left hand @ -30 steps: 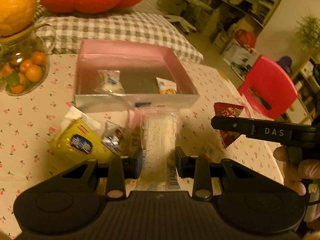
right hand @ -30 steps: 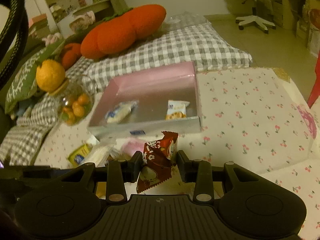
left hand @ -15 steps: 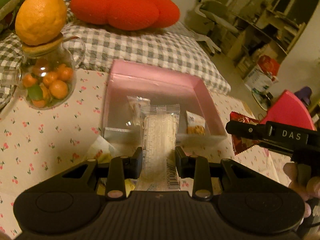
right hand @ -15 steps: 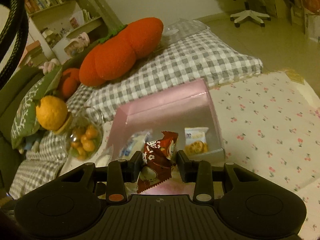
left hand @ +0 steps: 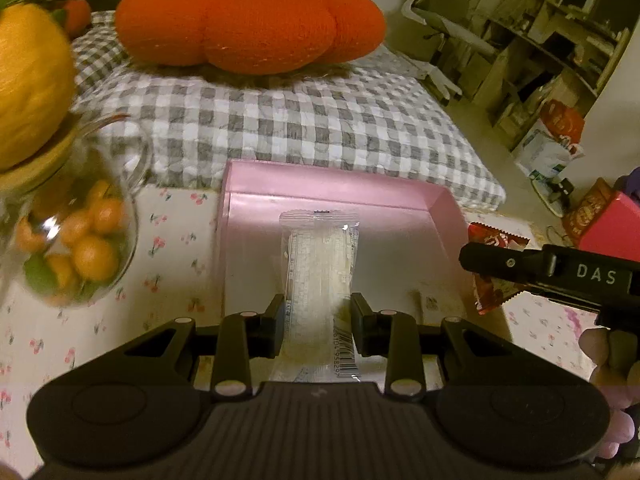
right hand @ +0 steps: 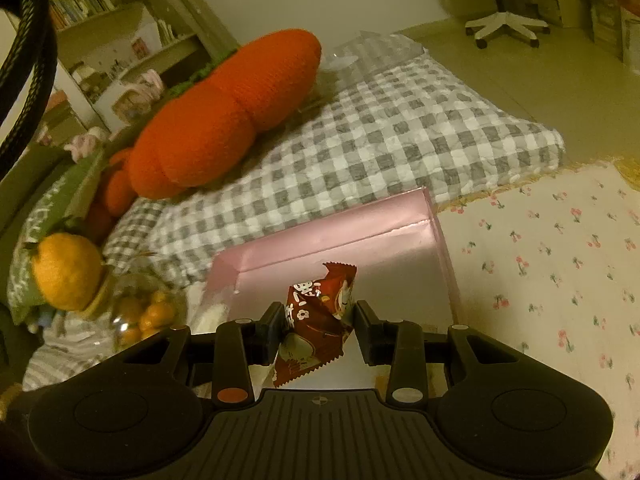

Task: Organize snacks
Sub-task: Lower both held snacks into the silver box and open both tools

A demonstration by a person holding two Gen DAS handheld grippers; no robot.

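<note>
Both grippers' fingers clamp snacks: left gripper (left hand: 318,320) on a clear-wrapped bar (left hand: 319,258), right gripper (right hand: 316,330) on a red candy packet (right hand: 316,320). Lower each inside the pink box (left hand: 440,208) below before releasing, clear of its far wall.

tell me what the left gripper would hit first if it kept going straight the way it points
Probably the floor of the pink box. The left gripper, shut on a clear-wrapped snack, points down into the open box, and nothing shows in that line before the floor. Depth is hard to judge, so it might meet the back wall instead.
</note>
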